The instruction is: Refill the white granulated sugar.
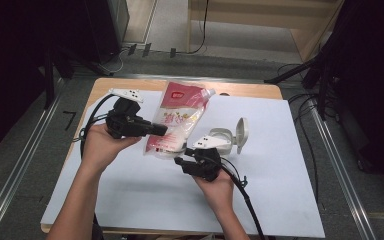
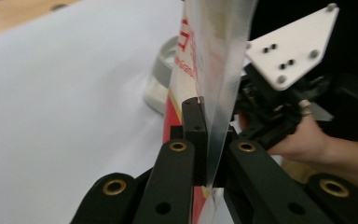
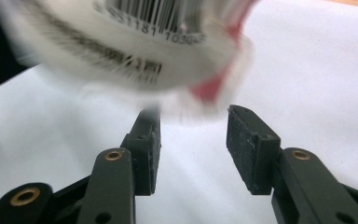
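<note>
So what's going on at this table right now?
A person holds a two-jaw gripper in each hand. The left gripper is clamped on the side seam of a red-and-white plastic refill pouch, lifting it over the white table sheet. The right gripper waits open just under the pouch's bottom edge.

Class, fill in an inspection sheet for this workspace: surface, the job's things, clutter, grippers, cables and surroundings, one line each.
Surface: white sheet covering a wooden table.
Job's things: red-and-white refill pouch with a corner spout, held up off the sheet.
Clutter: round grey-white container with its lid flipped open, beside the pouch.
Grippers: left hand-held gripper shut on the pouch's edge seam; right hand-held gripper open, jaws apart just under the pouch's bottom.
Cables: one black cable trails from each gripper; more lie on the floor.
Surroundings: grey floor, metal rails, wooden furniture beyond.
</note>
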`<state>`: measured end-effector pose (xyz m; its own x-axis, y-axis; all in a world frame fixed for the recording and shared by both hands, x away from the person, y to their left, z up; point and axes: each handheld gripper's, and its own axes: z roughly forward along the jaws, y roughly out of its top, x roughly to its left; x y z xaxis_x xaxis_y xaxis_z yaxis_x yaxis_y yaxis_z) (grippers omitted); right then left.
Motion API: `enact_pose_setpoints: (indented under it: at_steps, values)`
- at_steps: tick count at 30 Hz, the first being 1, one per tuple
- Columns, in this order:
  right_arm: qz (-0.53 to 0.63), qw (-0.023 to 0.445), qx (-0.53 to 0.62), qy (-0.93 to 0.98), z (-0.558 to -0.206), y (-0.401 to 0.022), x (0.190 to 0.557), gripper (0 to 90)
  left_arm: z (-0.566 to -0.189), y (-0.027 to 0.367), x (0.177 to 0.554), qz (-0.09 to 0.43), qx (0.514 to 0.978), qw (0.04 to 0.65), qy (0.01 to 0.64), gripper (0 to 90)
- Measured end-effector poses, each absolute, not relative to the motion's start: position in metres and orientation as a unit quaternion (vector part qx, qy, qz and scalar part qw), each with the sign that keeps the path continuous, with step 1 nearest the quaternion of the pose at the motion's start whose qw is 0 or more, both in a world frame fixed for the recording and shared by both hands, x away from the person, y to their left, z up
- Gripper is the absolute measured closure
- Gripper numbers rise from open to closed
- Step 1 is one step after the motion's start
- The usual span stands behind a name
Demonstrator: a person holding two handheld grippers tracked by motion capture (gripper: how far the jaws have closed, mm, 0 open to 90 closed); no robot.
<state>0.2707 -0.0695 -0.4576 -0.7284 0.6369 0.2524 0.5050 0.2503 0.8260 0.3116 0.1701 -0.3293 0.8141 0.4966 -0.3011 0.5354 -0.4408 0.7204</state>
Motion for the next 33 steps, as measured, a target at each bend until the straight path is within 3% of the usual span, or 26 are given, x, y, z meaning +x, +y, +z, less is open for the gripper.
enact_pose_setpoints:
  at_steps: [16,28,33]
  values:
    - [0.494,0.076,0.326,0.803,-0.455,-0.082,0.268,50.4,-0.351,0.186,0.328,-0.013,0.836,0.420,0.352,90.0]
    - [0.515,0.014,0.313,0.798,-0.454,-0.101,0.275,50.0,-0.364,0.188,0.348,-0.009,0.825,0.429,0.367,90.0]
    - [0.502,0.026,0.300,0.811,-0.452,-0.109,0.275,50.0,-0.373,0.186,0.360,0.006,0.819,0.429,0.380,90.0]
